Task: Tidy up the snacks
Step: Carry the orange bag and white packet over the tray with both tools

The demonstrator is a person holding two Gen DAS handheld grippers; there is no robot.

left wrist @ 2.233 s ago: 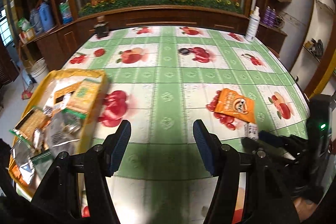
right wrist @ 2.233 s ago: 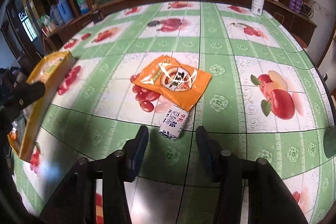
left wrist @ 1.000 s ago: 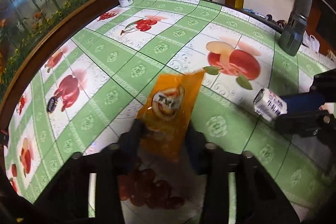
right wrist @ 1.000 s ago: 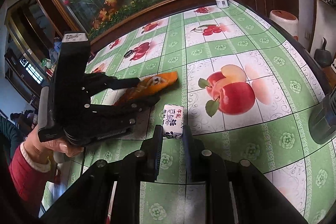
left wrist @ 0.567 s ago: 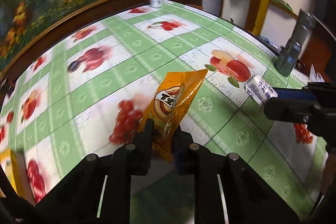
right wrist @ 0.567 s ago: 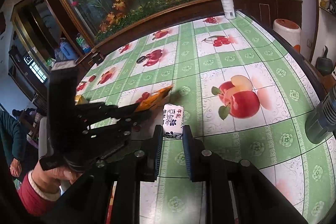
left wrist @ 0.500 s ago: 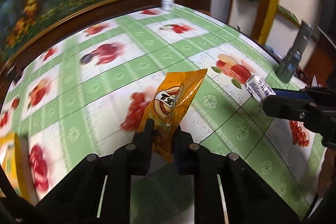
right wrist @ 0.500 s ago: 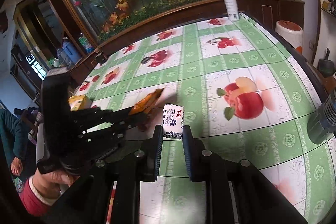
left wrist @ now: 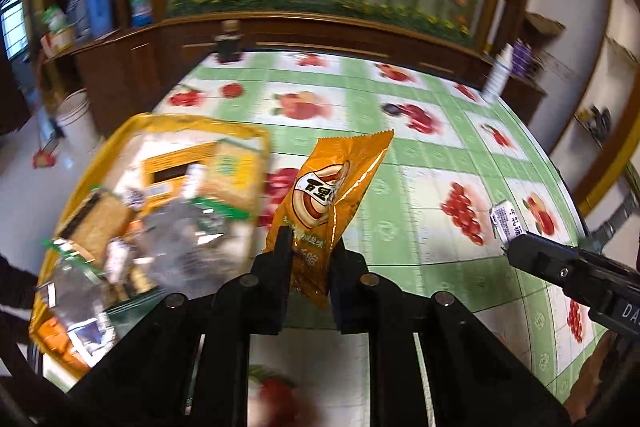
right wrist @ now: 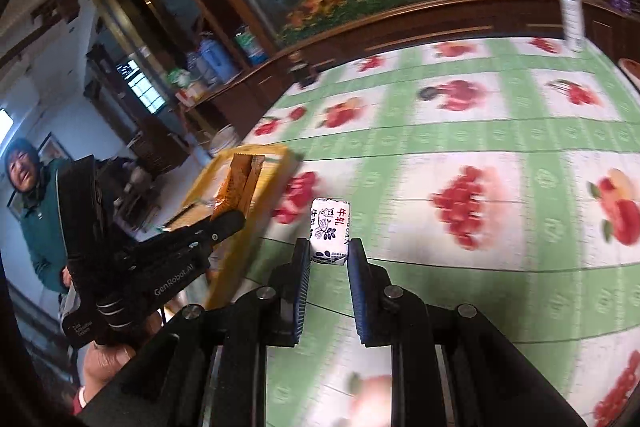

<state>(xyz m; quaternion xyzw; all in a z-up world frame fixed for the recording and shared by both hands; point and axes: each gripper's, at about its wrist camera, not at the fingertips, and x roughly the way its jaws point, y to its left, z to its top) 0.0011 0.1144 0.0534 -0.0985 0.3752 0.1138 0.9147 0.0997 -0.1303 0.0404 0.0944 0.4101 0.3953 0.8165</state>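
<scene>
Both hands carried snacks clear of the fruit-patterned green surface [left wrist: 420,155], each pair of tongs clenched on its own item. The left tongs [left wrist: 308,247], whose jaws had just been closing, gripped an orange snack packet [left wrist: 332,195] by its lower end, the packet's long axis standing up and away from the fingers and leaning a little to the right. The right tongs [right wrist: 329,259] pinched a small white wrapped candy [right wrist: 329,229] by its near end, its length pointing forward along the fingers. The destination appeared to be the yellow tray [left wrist: 132,125], already heaped with packets, which sat at the surface's left edge. From the left wrist camera the tray lay just to the left of and below the orange packet; from the right wrist camera it lay well off to the left, beyond the left tongs [right wrist: 236,215], which stood between the candy and the tray [right wrist: 280,151]. The left hand was judged the nearer of the two, so the orange packet would likely be dropped first, with the candy needing a longer sweep leftward across the surface to reach the same tray.
</scene>
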